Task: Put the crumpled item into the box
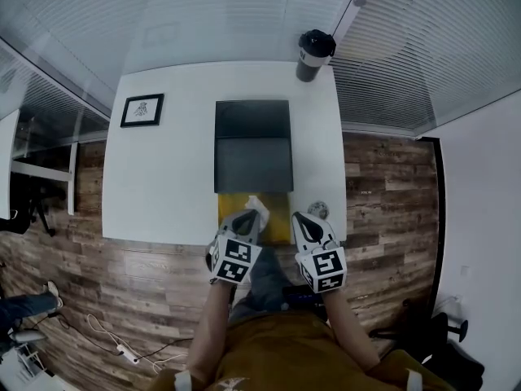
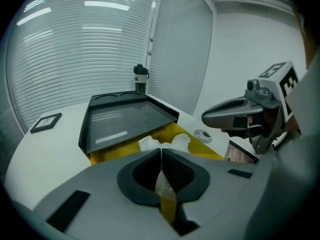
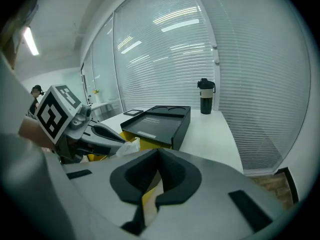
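My left forearm (image 1: 209,324) and right forearm (image 1: 343,320) reach forward side by side. My left gripper (image 1: 248,217) and right gripper (image 1: 300,219) sit near each other, tips pointing away from the body. Left jaws are closed, pinching crumpled paper (image 1: 257,205) at the tips. Right jaws are closed pad to pad, with nothing between them.

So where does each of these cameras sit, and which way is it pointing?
Head view: on the person's head, looking steeply down at the white table; both forearms, left gripper and right gripper show.
Left gripper view: on the left gripper, looking along its jaws, shut on crumpled paper, toward the black tray.
Right gripper view: on the right gripper, facing the blinds along shut jaws.
Both gripper views share the tumbler.
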The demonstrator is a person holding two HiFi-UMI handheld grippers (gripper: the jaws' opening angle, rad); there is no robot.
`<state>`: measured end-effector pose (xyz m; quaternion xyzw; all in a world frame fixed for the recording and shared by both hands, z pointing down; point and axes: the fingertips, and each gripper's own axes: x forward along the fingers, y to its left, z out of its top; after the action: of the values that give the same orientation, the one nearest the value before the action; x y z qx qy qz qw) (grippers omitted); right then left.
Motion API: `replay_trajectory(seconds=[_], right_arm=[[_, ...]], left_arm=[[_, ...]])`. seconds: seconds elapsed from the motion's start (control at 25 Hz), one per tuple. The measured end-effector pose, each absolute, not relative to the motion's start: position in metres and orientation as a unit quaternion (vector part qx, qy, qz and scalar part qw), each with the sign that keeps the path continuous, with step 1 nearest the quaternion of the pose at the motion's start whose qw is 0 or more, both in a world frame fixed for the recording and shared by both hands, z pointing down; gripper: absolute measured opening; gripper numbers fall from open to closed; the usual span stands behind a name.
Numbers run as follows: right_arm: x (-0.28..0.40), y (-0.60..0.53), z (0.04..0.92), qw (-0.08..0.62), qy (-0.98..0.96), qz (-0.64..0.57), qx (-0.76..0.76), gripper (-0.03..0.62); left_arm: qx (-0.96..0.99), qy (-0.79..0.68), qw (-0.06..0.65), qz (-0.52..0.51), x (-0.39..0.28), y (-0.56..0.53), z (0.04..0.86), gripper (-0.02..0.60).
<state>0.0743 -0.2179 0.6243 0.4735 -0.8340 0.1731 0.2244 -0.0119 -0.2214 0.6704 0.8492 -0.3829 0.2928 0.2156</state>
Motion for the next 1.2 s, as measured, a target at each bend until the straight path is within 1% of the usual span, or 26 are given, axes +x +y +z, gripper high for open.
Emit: replay_trajectory(seconds=[0.56,0.8,1.2], right_arm=[[0.087,-0.227,0.626,0.226,-0.823,0.177,0.489,0.012],[0.090,-0.230,0.626,0.225,-0.823,0.177,0.491,0.012],[0.088,-0.224,0.624,0.225,-0.825,0.175,0.488,0.012]], left_arm=[[0.845,-0.344,0.192,0.361,0.001,-0.224,0.691,0.031],[0.845,-0.342,0.205,0.357,0.002,-0.226,0.693,0.031],[0.846,-0.341,0.204,0.356,0.002,-0.222,0.693,0.032]])
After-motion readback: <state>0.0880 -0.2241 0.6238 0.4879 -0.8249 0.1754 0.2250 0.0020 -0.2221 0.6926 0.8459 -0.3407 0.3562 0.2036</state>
